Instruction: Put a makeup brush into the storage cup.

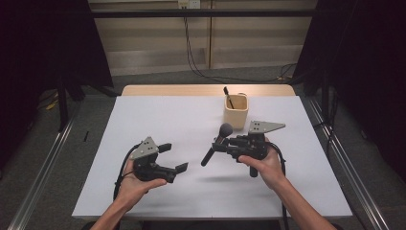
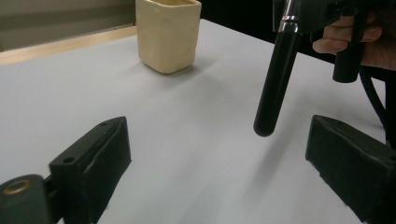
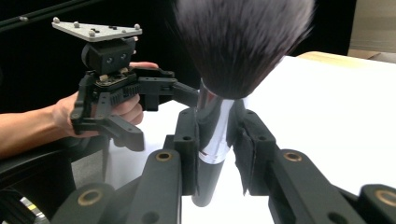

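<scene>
A black makeup brush (image 1: 215,143) with a dark bristle head hangs tilted above the white table (image 1: 158,115), right of centre. My right gripper (image 1: 219,145) is shut on its silver ferrule, and in the right gripper view the pads (image 3: 189,140) press the brush (image 3: 243,42) from both sides. My left gripper (image 1: 173,158) is open and holds nothing, a short way left of the brush's handle end. In the left gripper view the handle (image 2: 275,84) hangs ahead of the spread jaws of the left gripper (image 2: 219,158). The left gripper (image 3: 161,116) shows at the left of the right gripper view.
A beige square cup (image 1: 236,111) stands at the back of the table, right of centre, with a thin black tool (image 1: 228,97) sticking out of it. The cup (image 2: 168,35) is some way beyond the left gripper. Dark curtains flank the table, and cables lie on the floor behind.
</scene>
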The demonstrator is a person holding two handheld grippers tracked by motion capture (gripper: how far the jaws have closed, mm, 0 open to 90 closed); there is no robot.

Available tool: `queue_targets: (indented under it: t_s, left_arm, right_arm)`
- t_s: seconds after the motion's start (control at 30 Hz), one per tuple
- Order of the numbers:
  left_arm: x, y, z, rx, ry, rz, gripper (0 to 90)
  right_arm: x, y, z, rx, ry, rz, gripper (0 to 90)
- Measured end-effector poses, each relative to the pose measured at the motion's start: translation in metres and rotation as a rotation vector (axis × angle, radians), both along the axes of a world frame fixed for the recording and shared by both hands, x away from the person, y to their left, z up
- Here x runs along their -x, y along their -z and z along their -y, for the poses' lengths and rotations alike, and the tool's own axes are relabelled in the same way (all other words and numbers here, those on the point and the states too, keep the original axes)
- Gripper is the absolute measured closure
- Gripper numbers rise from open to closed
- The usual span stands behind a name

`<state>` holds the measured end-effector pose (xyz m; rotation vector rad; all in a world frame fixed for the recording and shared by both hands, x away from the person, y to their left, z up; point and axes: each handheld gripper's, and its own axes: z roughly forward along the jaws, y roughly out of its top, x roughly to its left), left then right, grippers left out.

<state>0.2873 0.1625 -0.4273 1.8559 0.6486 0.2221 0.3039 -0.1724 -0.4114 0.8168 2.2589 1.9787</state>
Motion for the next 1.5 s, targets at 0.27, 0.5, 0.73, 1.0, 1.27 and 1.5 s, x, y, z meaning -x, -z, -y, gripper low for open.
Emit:
queue_targets:
  t_s: [0.27, 0.5, 0.73, 1.0, 1.27, 1.5]
  left_arm:
    - [0.004, 0.0, -0.017, 0.052, -0.021, -0.019, 3.9]
    - [0.014, 0.002, -0.032, 0.05, -0.072, 0.015, 4.3]
    - [0.017, 0.008, -0.045, 0.034, -0.125, 0.024, 5.0]
    - [0.022, 0.015, -0.057, 0.016, -0.193, 0.057, 4.0]
    - [0.025, 0.021, -0.065, -0.006, -0.211, 0.063, 3.6]
    - [0.021, 0.022, -0.072, 0.013, -0.243, 0.083, 3.6]
  right_arm:
    - [0.0, -0.003, 0.007, 0.009, 0.025, 0.007, 72.1]
    - [0.0, -0.005, 0.017, 0.017, 0.06, 0.008, 72.1]
    - [-0.002, -0.007, 0.027, 0.02, 0.093, 0.017, 72.1]
    - [-0.004, -0.013, 0.033, 0.017, 0.123, 0.025, 72.1]
    - [-0.007, -0.016, 0.043, 0.027, 0.158, 0.027, 72.1]
    - [-0.013, -0.022, 0.048, 0.024, 0.183, 0.042, 72.1]
